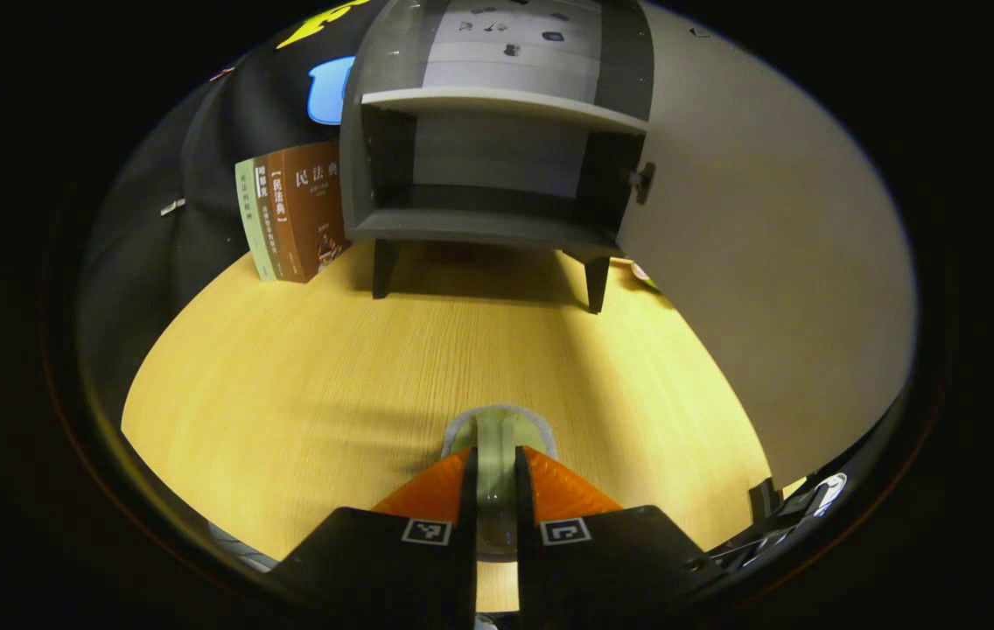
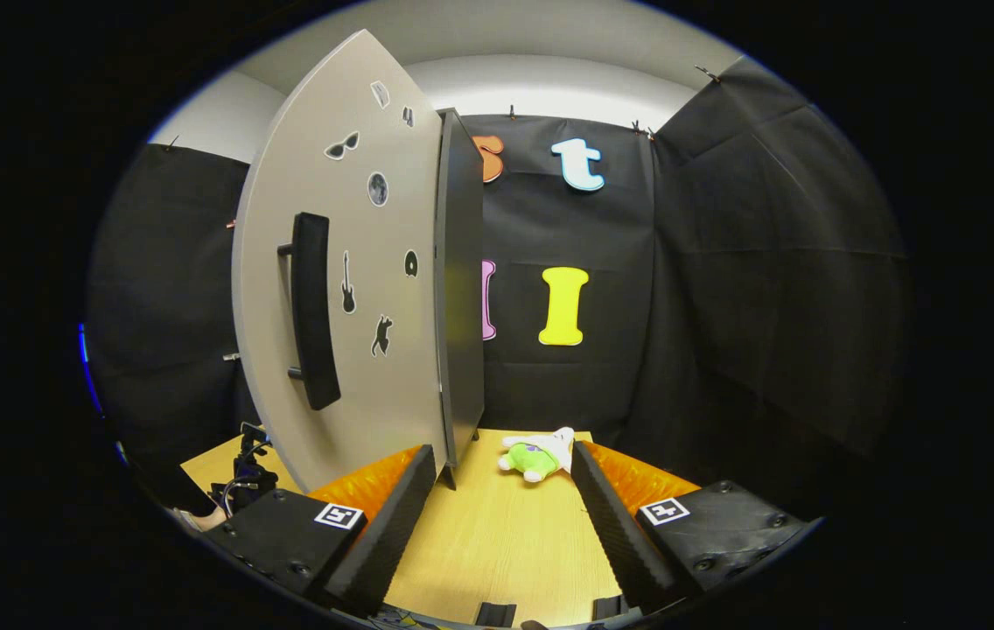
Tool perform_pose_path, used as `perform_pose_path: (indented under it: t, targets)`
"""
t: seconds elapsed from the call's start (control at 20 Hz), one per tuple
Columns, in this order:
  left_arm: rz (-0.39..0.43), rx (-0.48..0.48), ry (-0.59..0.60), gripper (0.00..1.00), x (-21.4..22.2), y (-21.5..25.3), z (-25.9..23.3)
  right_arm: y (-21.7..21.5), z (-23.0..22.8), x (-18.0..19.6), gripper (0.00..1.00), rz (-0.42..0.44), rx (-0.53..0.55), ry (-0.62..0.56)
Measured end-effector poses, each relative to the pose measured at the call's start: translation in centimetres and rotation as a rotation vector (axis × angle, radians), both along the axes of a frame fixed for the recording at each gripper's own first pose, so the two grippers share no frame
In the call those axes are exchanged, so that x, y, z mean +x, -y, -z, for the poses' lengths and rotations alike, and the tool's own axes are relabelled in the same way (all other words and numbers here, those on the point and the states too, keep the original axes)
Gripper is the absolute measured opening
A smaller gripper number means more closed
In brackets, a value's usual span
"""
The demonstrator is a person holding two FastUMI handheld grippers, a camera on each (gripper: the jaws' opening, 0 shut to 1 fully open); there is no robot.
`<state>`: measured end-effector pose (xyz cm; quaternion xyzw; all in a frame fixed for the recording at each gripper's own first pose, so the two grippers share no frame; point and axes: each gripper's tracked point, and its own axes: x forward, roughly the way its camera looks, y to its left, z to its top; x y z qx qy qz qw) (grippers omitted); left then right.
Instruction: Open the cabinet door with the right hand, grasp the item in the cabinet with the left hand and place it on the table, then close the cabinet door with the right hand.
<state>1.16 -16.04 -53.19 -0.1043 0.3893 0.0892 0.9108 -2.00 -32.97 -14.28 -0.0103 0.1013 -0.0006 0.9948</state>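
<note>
The grey cabinet stands on short legs at the back of the wooden table, with both shelves bare. Its door is swung wide open to the right. My left gripper is shut on a small pale green item with a grey rim, low over the table in front of the cabinet; I cannot tell whether it touches the wood. In the right gripper view the door stands close ahead on the left with its black handle. My right gripper is open, apart from the door.
Three books lean upright left of the cabinet. A green and white plush toy lies on the table beyond the right gripper's fingers. Black gear with cables shows low under the door's edge.
</note>
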Motion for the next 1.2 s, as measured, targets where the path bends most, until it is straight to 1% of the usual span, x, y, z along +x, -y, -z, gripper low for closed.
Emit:
perform_pose_path:
  t: [0.15,0.2,0.25,0.3,0.35,0.55,0.6,0.65,0.7,0.75,0.8,0.85,0.9,0.95,1.0,1.05,1.1,1.15,1.2]
  targets:
    - [-0.024,-0.014,-0.027,0.22,0.2,-0.1,1.8,0.0,0.5,0.3,0.98,-0.019,0.007,-0.006]
    - [-0.023,-0.020,-0.030,0.23,0.3,0.0,2.3,0.1,0.5,0.4,0.98,-0.022,0.010,-0.009]
    - [-0.015,-0.022,-0.036,0.21,0.4,0.0,2.8,0.2,0.7,0.8,0.99,-0.026,0.014,-0.013]
    - [-0.008,-0.021,-0.042,0.25,0.4,0.1,3.3,0.4,0.8,1.1,0.99,-0.027,0.017,-0.017]
    - [-0.003,-0.019,-0.048,0.23,0.4,0.2,3.7,0.6,1.0,1.6,0.99,-0.030,0.020,-0.019]
    - [0.008,-0.008,-0.045,0.27,0.5,0.2,4.1,1.0,1.3,2.4,0.99,-0.037,0.033,-0.023]
    - [0.010,-0.007,-0.047,0.31,0.6,0.3,4.2,1.0,1.4,2.5,0.99,-0.041,0.036,-0.024]
    - [0.006,0.001,-0.051,0.29,0.5,0.1,4.0,1.0,1.5,2.8,0.99,-0.044,0.036,-0.025]
    - [0.007,0.003,-0.052,0.39,0.5,0.0,4.1,0.9,1.6,2.9,0.99,-0.048,0.035,-0.026]
    - [0.009,0.002,-0.051,0.36,0.6,0.0,4.1,0.8,1.6,3.0,0.99,-0.051,0.033,-0.026]
    - [0.010,0.005,-0.049,0.45,0.5,-0.1,3.9,0.8,1.6,3.0,0.99,-0.057,0.033,-0.026]
    - [0.010,0.011,-0.046,0.43,0.5,-0.2,3.8,0.7,1.7,3.0,0.99,-0.062,0.035,-0.028]
    - [0.011,0.018,-0.041,0.58,0.4,-0.2,3.4,0.5,1.6,3.0,0.99,-0.067,0.038,-0.028]
    - [0.010,0.030,-0.035,0.62,0.3,-0.3,2.9,0.2,1.5,2.9,0.99,-0.079,0.044,-0.025]
    - [0.009,0.041,-0.021,0.74,0.1,-0.4,2.0,-0.3,1.2,2.9,0.99,-0.098,0.054,-0.019]
    - [0.006,0.062,0.003,0.78,0.1,-0.7,0.8,-0.9,1.0,2.8,0.99,-0.119,0.062,-0.010]
    - [0.010,0.082,0.039,0.91,0.4,-1.0,-0.6,-1.5,0.6,2.5,0.99,-0.141,0.067,-0.001]
    - [0.015,0.100,0.086,0.95,0.5,-1.0,-2.8,-2.1,0.1,2.3,0.99,-0.160,0.066,0.014]
    - [0.024,0.116,0.132,0.96,0.8,-1.2,-4.5,-2.6,-0.5,2.2,0.99,-0.179,0.067,0.030]
